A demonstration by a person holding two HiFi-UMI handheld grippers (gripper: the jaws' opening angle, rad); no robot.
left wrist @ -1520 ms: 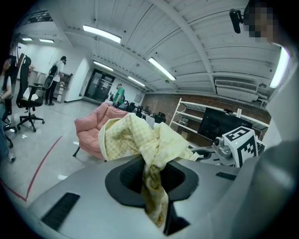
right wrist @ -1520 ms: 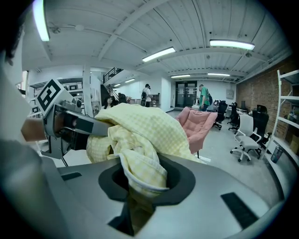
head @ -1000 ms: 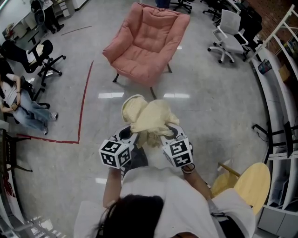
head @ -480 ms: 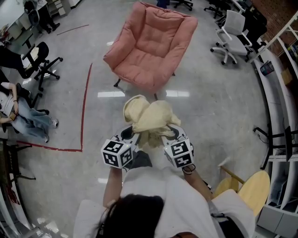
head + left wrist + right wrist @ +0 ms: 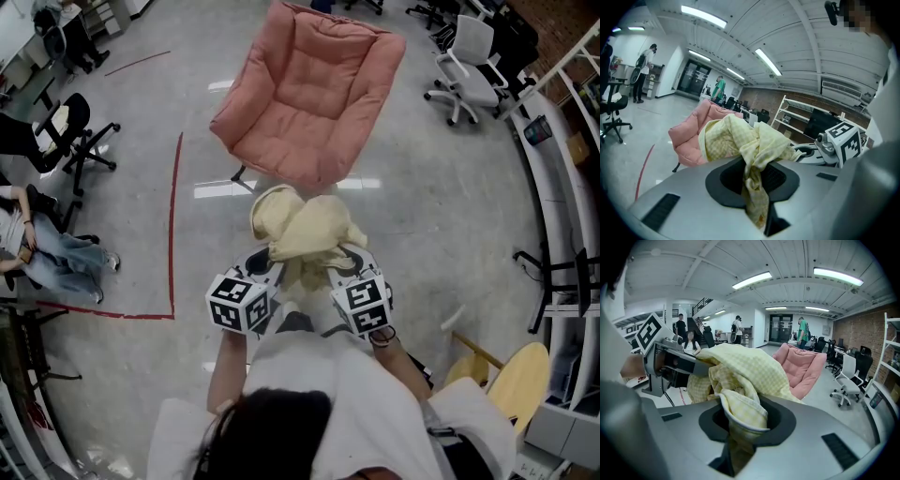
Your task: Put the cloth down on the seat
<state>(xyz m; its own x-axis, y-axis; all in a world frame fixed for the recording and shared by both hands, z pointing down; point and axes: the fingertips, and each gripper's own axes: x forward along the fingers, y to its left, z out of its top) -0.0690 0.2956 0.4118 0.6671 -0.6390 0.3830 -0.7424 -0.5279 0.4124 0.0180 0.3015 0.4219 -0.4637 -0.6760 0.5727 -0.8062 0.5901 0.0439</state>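
Glossy grey floor (image 5: 441, 234) spreads below you in the head view, with a red tape (image 5: 173, 225) line turning a corner at the left. Ahead stands the chair (image 5: 309, 89), pink, padded and quilted, on thin dark legs. Only bare floor lies between it and you. A white office chair (image 5: 466, 66) sits to its right. A black chair (image 5: 80, 131) and a seated person (image 5: 42, 248) are off to the left, and a pale wooden stool (image 5: 511, 370) is by your right elbow. Your left gripper (image 5: 270, 255) and right gripper (image 5: 337, 253) are side by side. The cloth (image 5: 305, 225) is bunched over both tips, held in the air and not on the seat.

In the left gripper view, your left gripper (image 5: 753, 176) has its jaws nearly together, pinching a twisted strand of the cloth (image 5: 740, 138). The fabric is soft, pale yellow with a fine check, and it mounds up above the jaws and drapes toward the other gripper's marker cube. The chair (image 5: 689, 136) shows behind it at the left, and white shelves (image 5: 801, 115) stand along a brick wall.

In the right gripper view, your right gripper (image 5: 740, 420) is likewise closed narrowly on a folded hem of the cloth (image 5: 745, 366), which fills the gap between its jaws. The chair (image 5: 804, 366) stands beyond, partly hidden by the heap, with the office chair (image 5: 846, 378) to its right.
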